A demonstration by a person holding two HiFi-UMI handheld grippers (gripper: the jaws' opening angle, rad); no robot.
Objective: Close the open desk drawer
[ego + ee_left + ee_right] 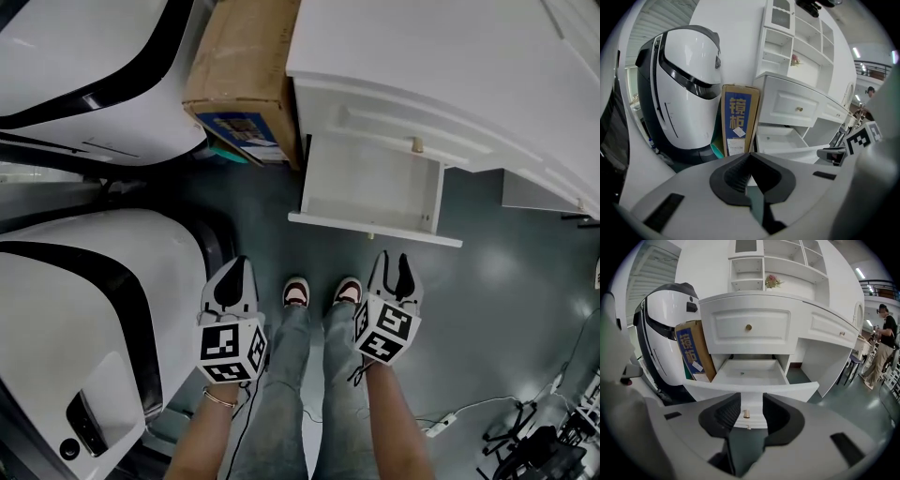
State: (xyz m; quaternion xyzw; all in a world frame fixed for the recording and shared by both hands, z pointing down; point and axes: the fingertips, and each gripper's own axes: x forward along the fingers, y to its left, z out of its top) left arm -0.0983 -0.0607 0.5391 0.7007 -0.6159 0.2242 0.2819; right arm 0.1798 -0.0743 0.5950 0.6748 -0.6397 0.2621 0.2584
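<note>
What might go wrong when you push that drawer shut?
The right hand-held gripper has open jaws lined up with the small knob on the drawer. A jaw might snag on the knob or slide off the smooth front. Pushing near one end might twist the drawer so it jams. The left hand-held gripper is shut and off to the side, so it probably won't steady anything.
</note>
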